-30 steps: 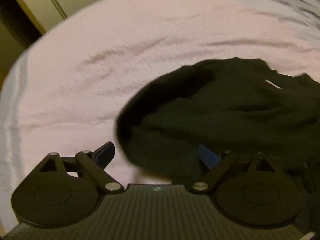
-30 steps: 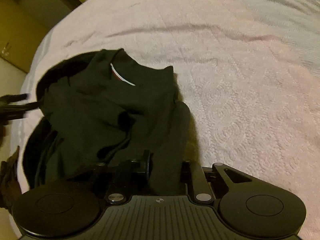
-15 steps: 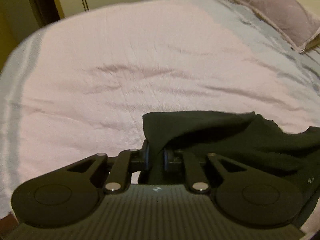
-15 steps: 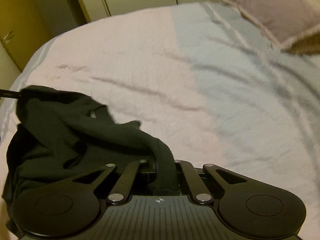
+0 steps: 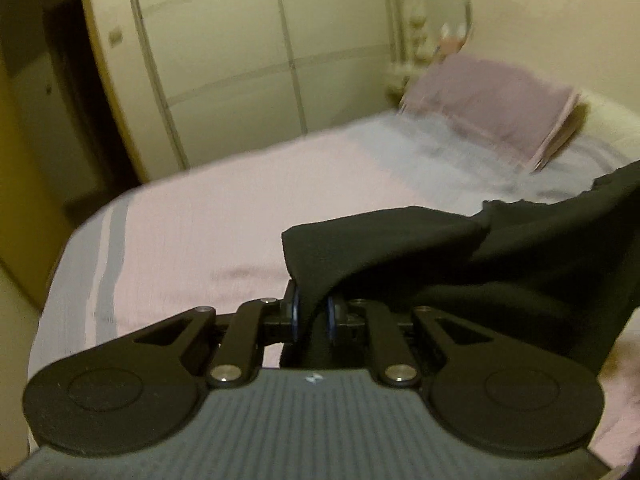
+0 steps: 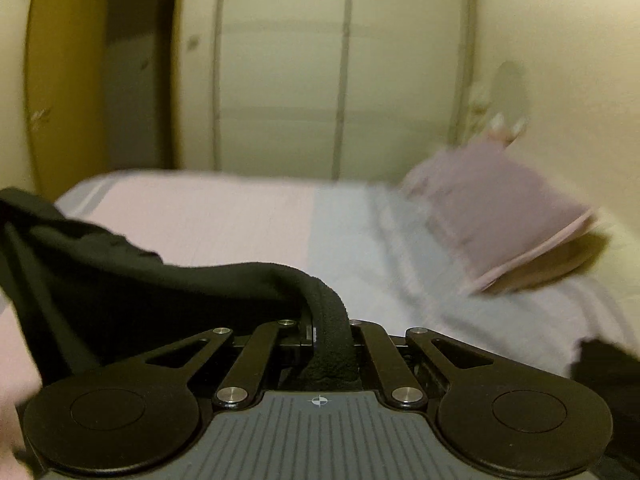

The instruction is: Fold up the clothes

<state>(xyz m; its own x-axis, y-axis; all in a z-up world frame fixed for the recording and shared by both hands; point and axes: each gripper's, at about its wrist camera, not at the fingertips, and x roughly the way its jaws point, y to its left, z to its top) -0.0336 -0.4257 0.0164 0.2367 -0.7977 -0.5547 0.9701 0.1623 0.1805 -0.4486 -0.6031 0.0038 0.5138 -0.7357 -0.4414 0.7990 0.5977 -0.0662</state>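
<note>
My left gripper point(image 5: 313, 312) & right gripper point(image 6: 330, 332) are both clamped on the black garment point(image 5: 460, 256), pinched betw. the jaws; cloth spans from one to the other above the bed point(image 5: 208, 232).

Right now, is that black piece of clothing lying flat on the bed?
No: the black garment hangs lifted above the bed, pinched in the left gripper and stretching off to the right.

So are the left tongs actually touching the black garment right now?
Touching. The left wrist view shows the left tongs closed on a fold of the black garment, cloth pinched between both pads and draping off to the right.
</note>
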